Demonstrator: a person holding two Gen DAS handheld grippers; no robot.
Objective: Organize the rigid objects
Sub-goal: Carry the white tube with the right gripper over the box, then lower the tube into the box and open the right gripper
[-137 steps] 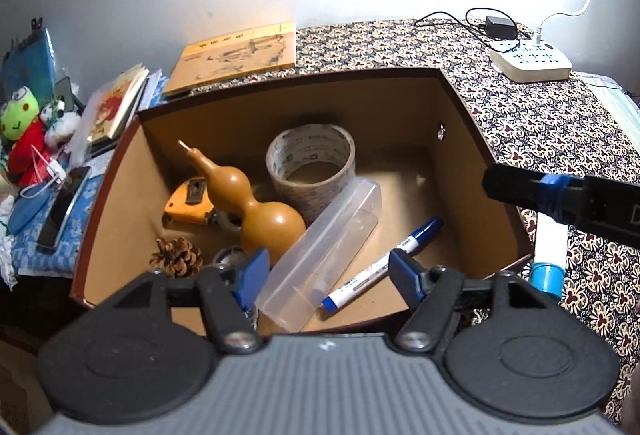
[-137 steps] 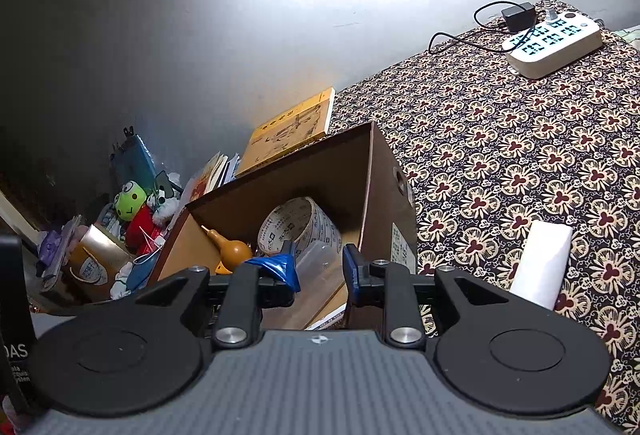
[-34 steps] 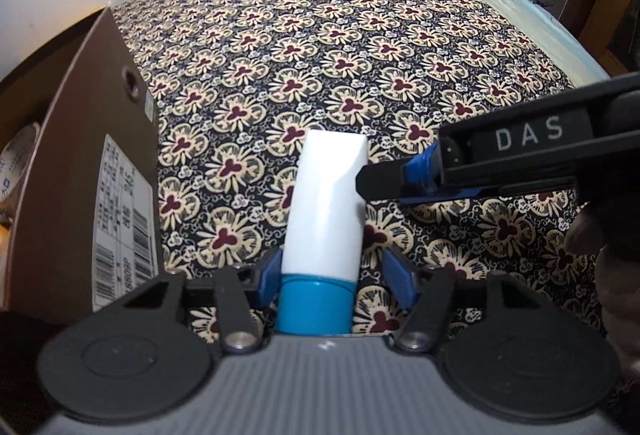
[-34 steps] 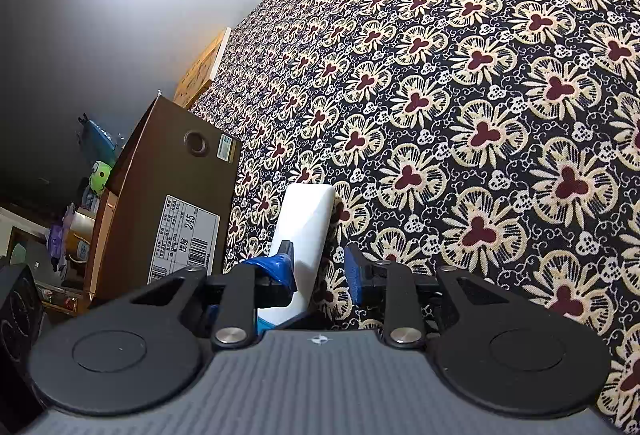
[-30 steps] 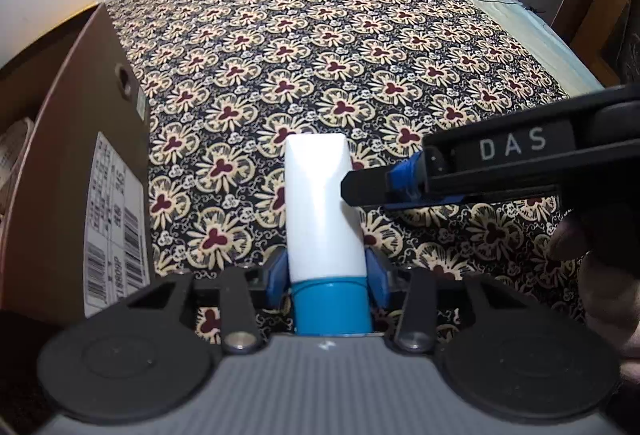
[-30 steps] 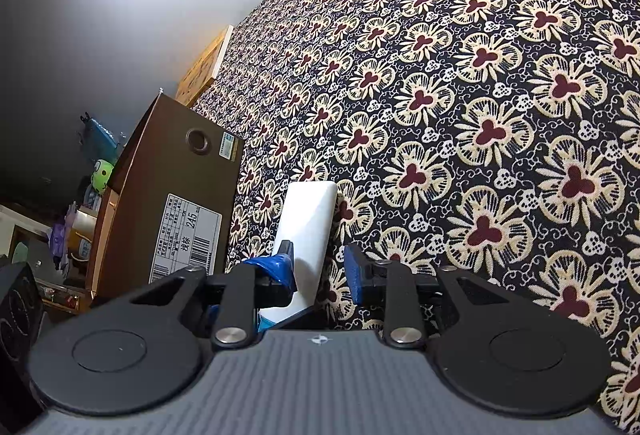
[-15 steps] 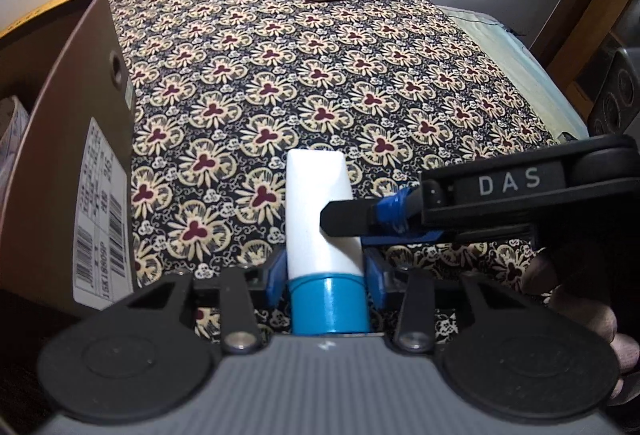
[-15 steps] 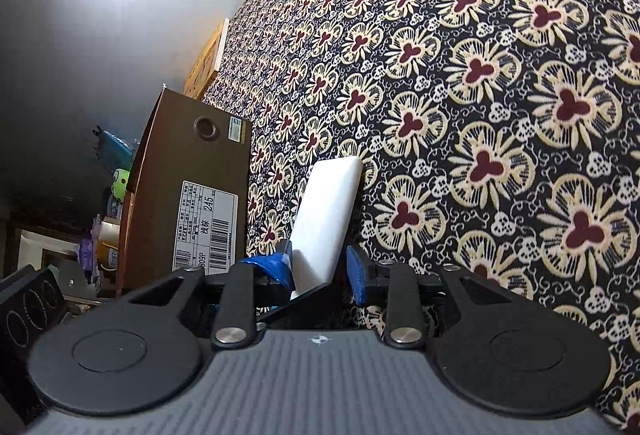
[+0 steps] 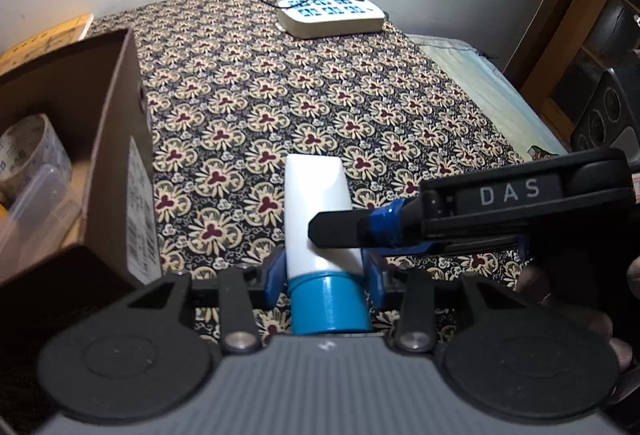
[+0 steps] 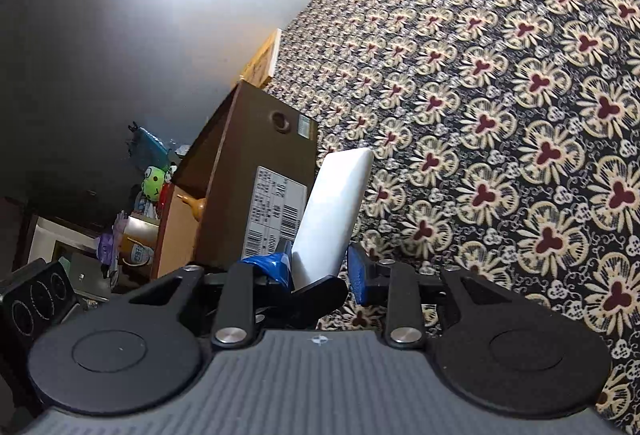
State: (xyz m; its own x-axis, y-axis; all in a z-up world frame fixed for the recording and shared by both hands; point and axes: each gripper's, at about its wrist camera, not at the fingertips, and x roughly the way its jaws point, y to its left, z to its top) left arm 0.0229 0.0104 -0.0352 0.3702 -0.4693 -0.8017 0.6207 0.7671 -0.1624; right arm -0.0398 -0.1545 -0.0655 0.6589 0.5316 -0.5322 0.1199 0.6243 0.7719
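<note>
Left wrist view, left hand-held gripper (image 9: 324,271) clamping tube (image 9: 316,211), box (image 9: 116,171) beside, right's grip unclear.

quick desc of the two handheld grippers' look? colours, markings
Left gripper: grey ribbed body, two black round discs, black linkage bars with silver screws, blue-padded fingers. Right gripper: same build; from the left wrist view its black side reads "DAS" in white, with blue tape around a finger. No cables or sleeves visible.
</note>
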